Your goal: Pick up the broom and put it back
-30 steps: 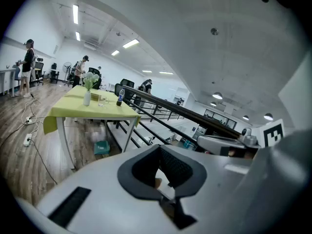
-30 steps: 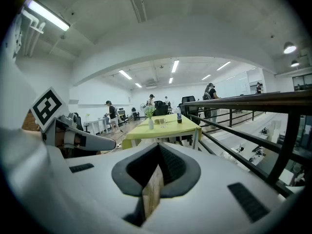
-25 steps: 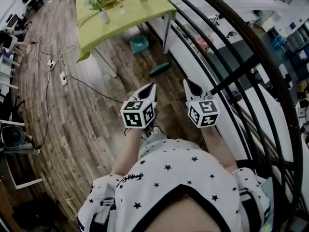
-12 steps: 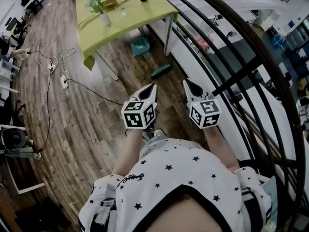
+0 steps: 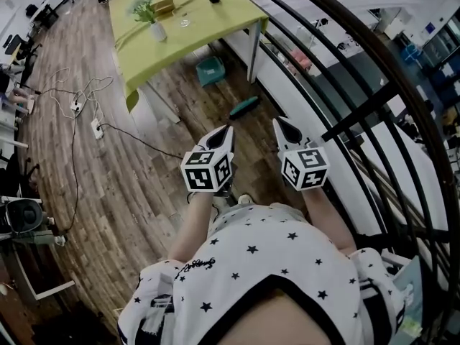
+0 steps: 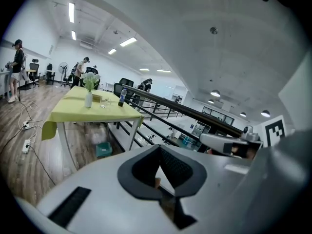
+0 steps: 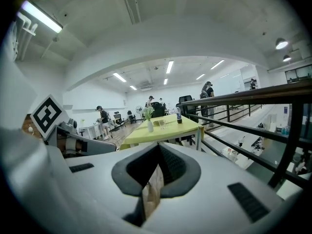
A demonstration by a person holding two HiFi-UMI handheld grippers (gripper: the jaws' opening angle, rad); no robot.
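**Desk:** What's changed on your end?

**Me:** Starting close in, my left gripper [image 5: 228, 129] and right gripper [image 5: 277, 121] sit side by side in front of me, just as they did a second ago. Both have their jaws pressed together with nothing in them. What has moved is the floor beneath. I'm being carried forward along the railing [image 5: 338, 57], a shoe [image 5: 245, 199] now peeks out under the left gripper, and the boards have slid back toward me.

**Desk:** And the broom?

**Me:** The broom [image 5: 244, 107] lies on the floor ahead of the gripper tips, between them and the table leg and near the foot of the railing. It sits a little lower in the head view than before, so it's nearer, but it's still apart from both grippers. I see only a dark green head and can't make out the handle.

**Desk:** Beyond it?

**Me:** A teal bin [image 5: 210, 70] sits under the green table [image 5: 215, 16], with a vase [image 5: 157, 30] on top. They have all shifted slightly the same way.

**Desk:** So where are we?

**Me:** I'd judge this is the approach. Nothing is picked up yet, and the jaws must open before I can take hold.
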